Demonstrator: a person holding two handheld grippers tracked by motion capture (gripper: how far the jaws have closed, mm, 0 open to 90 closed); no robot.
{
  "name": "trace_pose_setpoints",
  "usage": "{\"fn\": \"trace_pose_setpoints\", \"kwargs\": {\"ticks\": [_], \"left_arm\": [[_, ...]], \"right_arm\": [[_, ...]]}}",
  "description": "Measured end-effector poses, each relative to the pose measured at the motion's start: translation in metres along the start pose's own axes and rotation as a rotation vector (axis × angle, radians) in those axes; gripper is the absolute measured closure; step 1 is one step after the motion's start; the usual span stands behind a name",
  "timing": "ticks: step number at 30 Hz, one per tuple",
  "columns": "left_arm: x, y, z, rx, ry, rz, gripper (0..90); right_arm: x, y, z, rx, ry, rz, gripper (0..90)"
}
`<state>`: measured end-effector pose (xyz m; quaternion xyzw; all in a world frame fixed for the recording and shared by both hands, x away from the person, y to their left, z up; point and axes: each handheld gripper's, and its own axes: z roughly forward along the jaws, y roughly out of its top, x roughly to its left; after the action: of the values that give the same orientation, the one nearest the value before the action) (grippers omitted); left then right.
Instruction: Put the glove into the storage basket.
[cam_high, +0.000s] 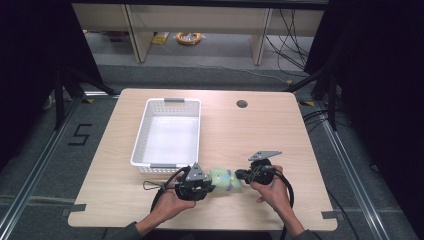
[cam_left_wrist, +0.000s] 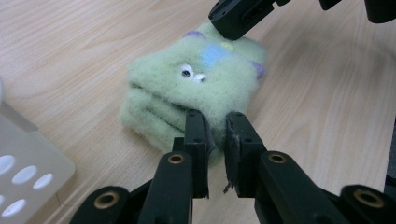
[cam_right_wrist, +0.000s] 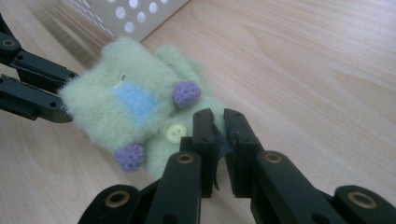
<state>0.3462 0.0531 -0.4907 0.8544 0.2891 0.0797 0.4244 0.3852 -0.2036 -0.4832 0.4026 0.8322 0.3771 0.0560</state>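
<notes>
Green fuzzy sock (cam_high: 223, 178), pinched between both claws

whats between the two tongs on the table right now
A fuzzy green sock with googly eyes lies between the left tongs and right tongs, each pinching one end. The high view shows it.

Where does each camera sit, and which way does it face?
High view: above the person's side, facing forward and down on the table; both forearms, left gripper, right gripper.
Left gripper view: on the left gripper, looking along its jaws at the green fuzzy toy.
Right gripper view: on the right gripper, facing the toy.
All share the toy and the white basket.
</notes>
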Motion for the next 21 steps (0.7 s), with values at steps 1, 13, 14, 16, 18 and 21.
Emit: {"fn": "trace_pose_setpoints", "kwargs": {"ticks": [1, 13, 14, 16, 18, 21], "left_arm": [[0.001, 0.0, 0.0, 0.004, 0.001, 0.017, 79.0], [0.002, -0.003, -0.005, -0.023, -0.015, -0.102, 58.1], [0.002, -0.002, -0.006, -0.03, -0.015, -0.132, 55.4], [0.003, -0.001, -0.009, -0.041, -0.025, -0.147, 51.9], [0.005, 0.001, -0.009, -0.054, -0.019, -0.17, 48.4], [0.007, 0.001, -0.005, -0.052, -0.008, -0.206, 45.4]], "right_arm": [[-0.001, -0.001, 0.001, -0.01, -0.002, 0.003, 83.6], [-0.004, -0.001, -0.002, -0.006, -0.001, 0.045, 70.2], [-0.005, -0.002, -0.002, -0.019, 0.008, 0.047, 68.4], [-0.006, -0.002, -0.007, -0.031, 0.006, 0.075, 64.1], [-0.006, -0.003, -0.011, -0.026, -0.002, 0.093, 59.0], [-0.006, -0.006, -0.012, -0.042, 0.032, 0.124, 54.8]]}}
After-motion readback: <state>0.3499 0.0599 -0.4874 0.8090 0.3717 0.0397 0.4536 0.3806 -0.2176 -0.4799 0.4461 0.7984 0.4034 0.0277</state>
